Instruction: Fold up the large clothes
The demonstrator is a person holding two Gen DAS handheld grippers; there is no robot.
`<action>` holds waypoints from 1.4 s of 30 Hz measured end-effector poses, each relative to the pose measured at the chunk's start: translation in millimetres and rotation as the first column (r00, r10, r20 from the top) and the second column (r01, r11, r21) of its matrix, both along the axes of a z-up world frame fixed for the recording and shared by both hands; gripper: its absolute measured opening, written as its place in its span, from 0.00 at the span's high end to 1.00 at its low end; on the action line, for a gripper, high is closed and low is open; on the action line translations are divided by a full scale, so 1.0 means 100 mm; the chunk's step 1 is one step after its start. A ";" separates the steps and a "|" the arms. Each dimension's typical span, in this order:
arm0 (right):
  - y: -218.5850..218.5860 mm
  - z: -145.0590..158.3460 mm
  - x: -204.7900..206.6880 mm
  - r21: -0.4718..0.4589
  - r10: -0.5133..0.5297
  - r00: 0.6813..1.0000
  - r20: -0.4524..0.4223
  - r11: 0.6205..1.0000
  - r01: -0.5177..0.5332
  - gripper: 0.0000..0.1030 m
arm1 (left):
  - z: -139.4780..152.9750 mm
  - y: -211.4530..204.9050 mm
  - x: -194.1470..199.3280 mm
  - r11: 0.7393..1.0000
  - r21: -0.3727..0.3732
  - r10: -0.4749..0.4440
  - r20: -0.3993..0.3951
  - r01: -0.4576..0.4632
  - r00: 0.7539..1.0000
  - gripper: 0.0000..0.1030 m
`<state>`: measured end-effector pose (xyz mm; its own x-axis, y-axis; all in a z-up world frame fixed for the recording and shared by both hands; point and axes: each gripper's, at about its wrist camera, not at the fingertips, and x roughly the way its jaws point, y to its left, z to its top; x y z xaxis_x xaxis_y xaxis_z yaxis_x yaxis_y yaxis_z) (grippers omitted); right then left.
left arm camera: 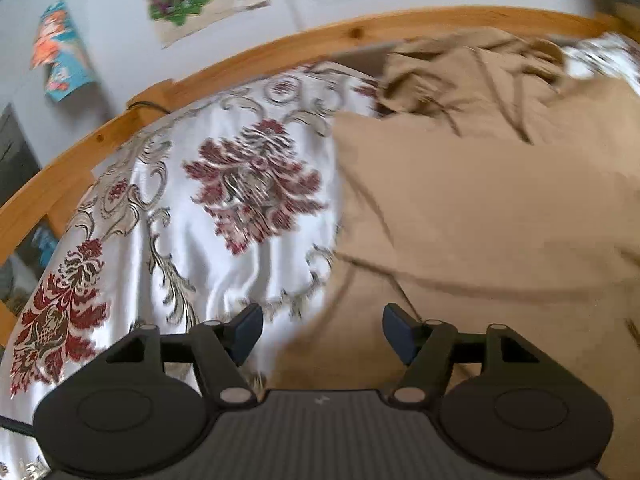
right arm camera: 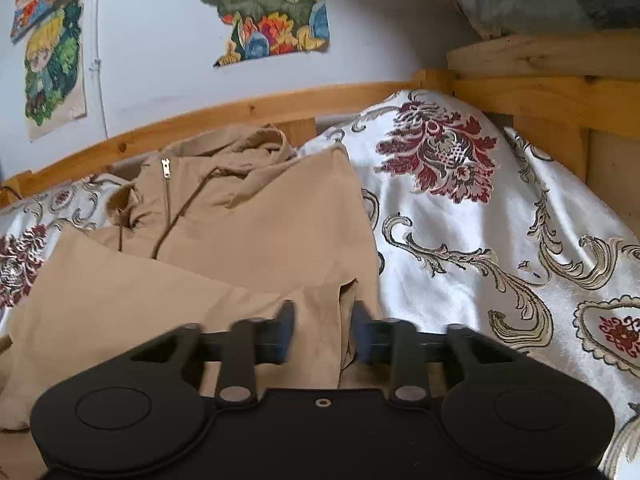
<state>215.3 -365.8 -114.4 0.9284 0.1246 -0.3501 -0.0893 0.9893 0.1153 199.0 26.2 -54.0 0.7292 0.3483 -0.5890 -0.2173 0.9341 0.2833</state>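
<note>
A tan zip-front jacket [right arm camera: 240,216] lay partly folded on the bed, hood bunched toward the wooden rail [right arm camera: 248,110] by the wall, zipper [right arm camera: 165,196] running down the chest w/ the metal pull near the collar. One sleeve or side panel looked already laid across the body; from the left wrist view the same jacket [left arm camera: 480,208] filled the right half of the frame, blurred, its near edge reaching almost under the tool.

We judged the fabric soft & light to mid-weight: matte, suede-like, creasing in broad folds, nothing stiff. It sat on a glossy white bedspread [right arm camera: 480,216] w/ red damask print, which we took to be slippery, so the garment would prob. slide if dragged rather than lifted. Best holds, in our view: hem corners, sleeve cuff, or a doubled edge, away from the zipper teeth & drawstrings.

Our right gripper [right arm camera: 323,332] had a hanging fold of tan cloth running between its fingers; the jaws stood part-way in, and we couldn't tell if the pads truly bit the cloth or just flanked it. Our left gripper [left arm camera: 323,334] was spread wide, nothing between its blue pads [left arm camera: 247,330], poised at the jacket's left border where tan met bedspread [left arm camera: 168,208].

Beyond: pale wall, colourful drawings [right arm camera: 264,8] taped up, a cable [right arm camera: 98,60] running down, and an upper bunk frame [right arm camera: 544,60] at right.
</note>
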 end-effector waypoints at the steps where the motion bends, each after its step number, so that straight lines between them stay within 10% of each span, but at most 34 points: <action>1: 0.03 0.01 -0.05 -0.026 0.013 1.000 0.020 1.000 -0.012 0.45 | 0.00 0.01 0.10 1.000 -0.001 0.023 0.012 -0.023 1.000 0.29; 15: 0.25 -0.30 0.06 -0.255 0.057 0.996 -0.075 0.964 -0.074 0.20 | -0.40 0.25 1.04 0.962 -0.124 0.225 -0.134 -0.242 0.965 0.29; 27: 0.27 -0.14 -0.17 -0.259 0.085 0.996 0.015 0.963 -0.079 0.01 | -0.09 0.33 0.43 0.980 -0.151 0.111 -0.127 -0.130 0.986 0.17; 33: 0.37 0.05 -0.30 -0.240 0.088 0.996 0.010 0.967 -0.083 0.01 | 0.32 0.48 0.08 0.977 -0.197 0.060 -0.134 -0.086 0.989 0.13; 42: 0.36 0.71 -0.65 -0.105 0.125 0.985 0.120 0.988 -0.112 0.01 | 1.71 0.41 -0.13 0.990 -0.135 0.019 -0.086 -0.030 0.996 0.02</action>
